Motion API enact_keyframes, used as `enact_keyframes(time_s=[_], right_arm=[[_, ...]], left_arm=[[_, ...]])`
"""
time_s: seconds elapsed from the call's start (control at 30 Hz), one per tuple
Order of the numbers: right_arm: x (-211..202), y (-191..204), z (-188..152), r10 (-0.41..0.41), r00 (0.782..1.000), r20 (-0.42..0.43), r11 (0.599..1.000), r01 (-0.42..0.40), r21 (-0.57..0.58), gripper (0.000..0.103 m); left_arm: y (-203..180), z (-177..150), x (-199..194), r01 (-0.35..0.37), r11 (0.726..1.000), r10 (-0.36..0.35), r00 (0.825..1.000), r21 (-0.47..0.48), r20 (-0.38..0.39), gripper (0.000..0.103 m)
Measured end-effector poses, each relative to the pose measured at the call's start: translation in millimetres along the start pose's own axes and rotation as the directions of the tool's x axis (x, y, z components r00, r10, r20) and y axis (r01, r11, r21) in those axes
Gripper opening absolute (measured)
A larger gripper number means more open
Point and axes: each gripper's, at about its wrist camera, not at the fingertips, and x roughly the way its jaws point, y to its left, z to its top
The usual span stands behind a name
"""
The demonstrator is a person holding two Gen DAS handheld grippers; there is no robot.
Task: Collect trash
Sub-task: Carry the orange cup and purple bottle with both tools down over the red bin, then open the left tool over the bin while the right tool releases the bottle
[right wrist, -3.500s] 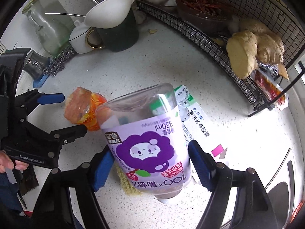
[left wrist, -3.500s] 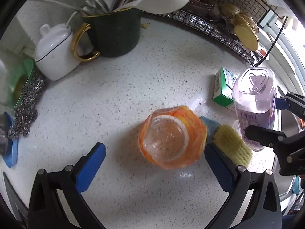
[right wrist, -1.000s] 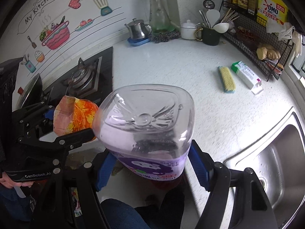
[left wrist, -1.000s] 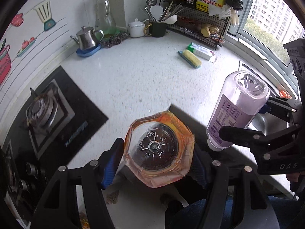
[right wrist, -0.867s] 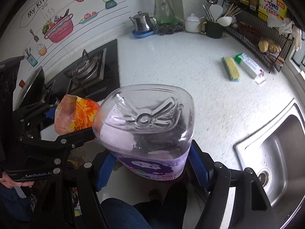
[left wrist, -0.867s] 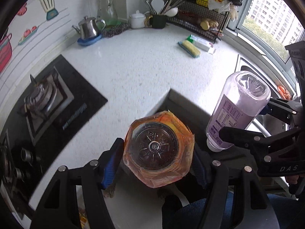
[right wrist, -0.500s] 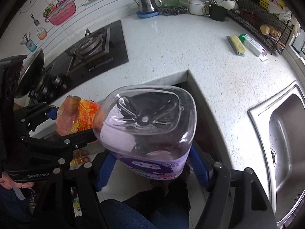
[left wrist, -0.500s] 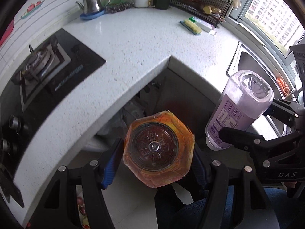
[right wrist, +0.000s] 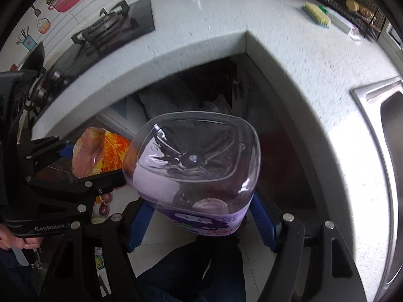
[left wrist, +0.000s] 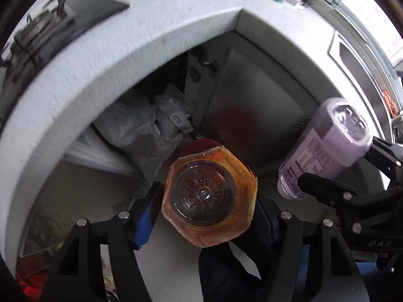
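Observation:
My left gripper is shut on an empty orange-labelled plastic bottle, held bottom-up over the floor below the counter edge. My right gripper is shut on an empty purple grape-juice bottle, also bottom toward the camera. In the right wrist view the orange bottle sits to the left in the left gripper. The purple bottle shows at right in the left wrist view. Both hang in front of the open space under the white countertop, above a red lid-like thing.
A grey plastic bag sits under the counter corner. A cabinet door stands behind the bottles. The sink is right, the gas stove left. A person's dark trouser legs and pale floor tiles lie below.
Both grippers have sunk with their bottles from above the countertop to below its edge. The counter now fills the upper part of both views, and the space beneath it has come into sight.

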Motion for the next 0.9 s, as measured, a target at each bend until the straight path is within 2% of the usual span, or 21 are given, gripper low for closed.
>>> enact_keyframes(time_s=[0.27,0.43,0.6,0.77,0.9], right_arm=[[71.5,-17.9,-8.4,0.017,1.0,-0.022,0.999,-0.017,-0.028,0.071],[127.8,-36.9,-15.8,0.02,0.998,-0.057,1.0,-0.02,-0.004,0.071],[170.9,-56.6,-25.9,0.012,0.996,-0.091,1.0,-0.01,0.03,0.07],[196.6,-69.9,-33.8,0.013,0.995,-0.102,0.998,-0.006,0.061,0.07],[210.6,-81.1,-37.6,0.014,0.993,-0.119,0.997,-0.004,0.082,0.07]], left_arm=[[8.5,-1.9,90.8,-0.009,0.999,0.007,0.999,-0.035,-0.043,0.065],[13.1,-0.2,152.5,0.003,0.998,-0.008,0.996,-0.06,-0.085,0.065],[9.6,1.0,204.1,0.028,0.999,-0.031,0.995,-0.033,-0.091,0.065],[1.9,4.8,239.6,0.055,0.998,-0.053,0.992,0.02,-0.113,0.065],[-2.2,9.5,262.1,0.033,0.998,-0.026,0.988,0.046,-0.15,0.066]])
